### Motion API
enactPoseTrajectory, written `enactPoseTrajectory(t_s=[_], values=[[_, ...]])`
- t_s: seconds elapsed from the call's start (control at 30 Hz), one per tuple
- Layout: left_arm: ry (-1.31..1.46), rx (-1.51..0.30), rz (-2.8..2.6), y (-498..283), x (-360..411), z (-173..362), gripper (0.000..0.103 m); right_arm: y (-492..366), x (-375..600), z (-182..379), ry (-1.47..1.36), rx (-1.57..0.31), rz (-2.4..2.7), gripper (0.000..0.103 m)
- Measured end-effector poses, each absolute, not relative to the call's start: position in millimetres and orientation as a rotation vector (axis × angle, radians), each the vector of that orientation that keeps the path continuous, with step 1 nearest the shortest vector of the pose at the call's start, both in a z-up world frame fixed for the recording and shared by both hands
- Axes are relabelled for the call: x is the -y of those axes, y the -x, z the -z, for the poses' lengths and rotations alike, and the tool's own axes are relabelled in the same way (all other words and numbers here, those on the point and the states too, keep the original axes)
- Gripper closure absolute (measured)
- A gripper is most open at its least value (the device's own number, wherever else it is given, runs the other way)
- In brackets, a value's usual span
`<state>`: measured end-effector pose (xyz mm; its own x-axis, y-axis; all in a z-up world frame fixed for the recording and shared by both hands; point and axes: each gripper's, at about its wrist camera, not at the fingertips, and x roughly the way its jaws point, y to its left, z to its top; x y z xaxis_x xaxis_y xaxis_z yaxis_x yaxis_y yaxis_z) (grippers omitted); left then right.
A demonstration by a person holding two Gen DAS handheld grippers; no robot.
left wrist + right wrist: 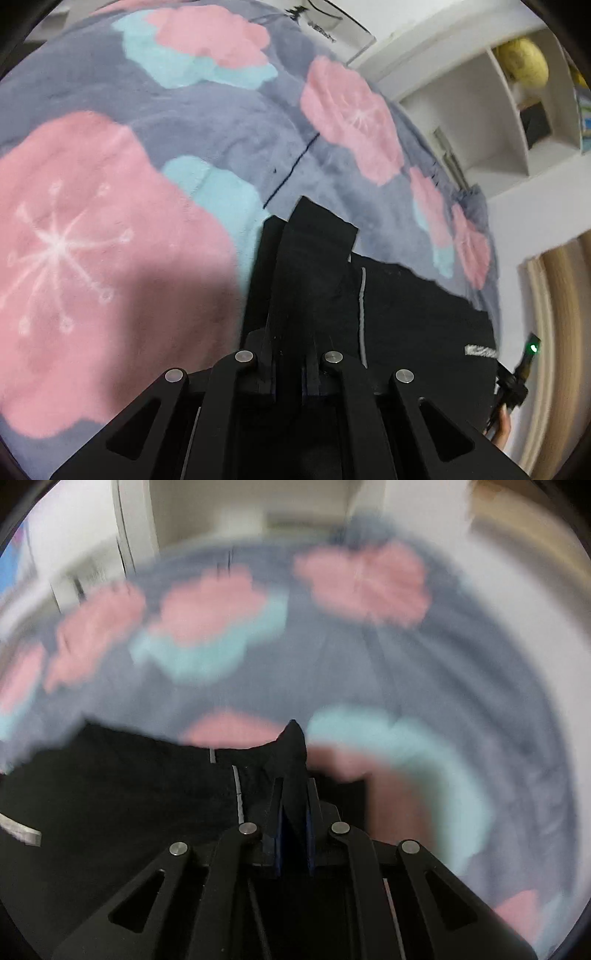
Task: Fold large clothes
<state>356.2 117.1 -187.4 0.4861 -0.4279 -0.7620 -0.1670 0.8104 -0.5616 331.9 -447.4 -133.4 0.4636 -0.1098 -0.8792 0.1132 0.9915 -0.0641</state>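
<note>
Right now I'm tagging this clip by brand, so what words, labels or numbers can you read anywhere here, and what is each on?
Nothing here reads clearly.
Dark print on the clear sheet at the far edge of the floral blanket: upside down and too blurred to quote.
Pale label on the black garment, left wrist view: too small and blurred.
Pale strip on the black garment, right wrist view: motion-blurred, unreadable.

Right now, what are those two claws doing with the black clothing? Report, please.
Left gripper shut on black garment. Right gripper shut on it too. Garment over floral blanket. Nothing in the way.
</note>
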Motion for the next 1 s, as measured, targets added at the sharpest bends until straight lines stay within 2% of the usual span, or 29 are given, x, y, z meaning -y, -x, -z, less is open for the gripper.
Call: enactPoseTrajectory(t_s=[0.13, 0.27, 0.33, 0.37, 0.4, 0.47, 0.57, 0.67, 0.77, 0.87, 0.93, 1.0], values=[[0.494, -1.010, 0.175, -356, -102, 171, 0.095, -336, 443, 143, 0.057, -1.088, 0.152, 0.089], [0.469, -0.911, 0.190, -347, -108, 147, 0.093, -327, 455, 136, -0.016, -1.090, 0.119, 0.087], [0.499, -0.852, 0.196, -342, -121, 131, 0.088, -319, 466, 125, -0.084, -1.077, 0.112, 0.075], [0.530, -0.826, 0.198, -340, -127, 125, 0.081, -311, 471, 115, -0.124, -1.061, 0.105, 0.072], [0.583, -0.784, 0.200, -335, -137, 119, 0.075, -303, 473, 105, -0.149, -1.046, 0.096, 0.063], [0.643, -0.718, 0.180, -326, -153, 108, 0.070, -281, 478, 81, -0.192, -0.992, 0.065, 0.055], [0.682, -0.650, 0.217, -315, -161, 86, 0.071, -249, 474, 44, -0.249, -0.938, -0.046, 0.055], [0.550, -0.627, 0.286, -306, -131, 55, 0.071, -227, 441, 15, -0.199, -0.901, -0.133, 0.055], [0.532, -0.732, 0.504, -310, -86, 60, 0.071, -228, 391, 11, -0.130, -0.925, -0.197, 0.055], [0.419, -0.880, 0.526, -313, -37, 88, 0.071, -244, 358, 39, -0.088, -1.001, -0.186, 0.053], [0.316, -1.057, 0.484, -323, -6, 128, 0.071, -259, 338, 76, -0.006, -1.081, -0.124, 0.045], [0.337, -1.131, 0.465, -331, -3, 161, 0.071, -269, 330, 105, 0.031, -1.130, -0.094, 0.039]])
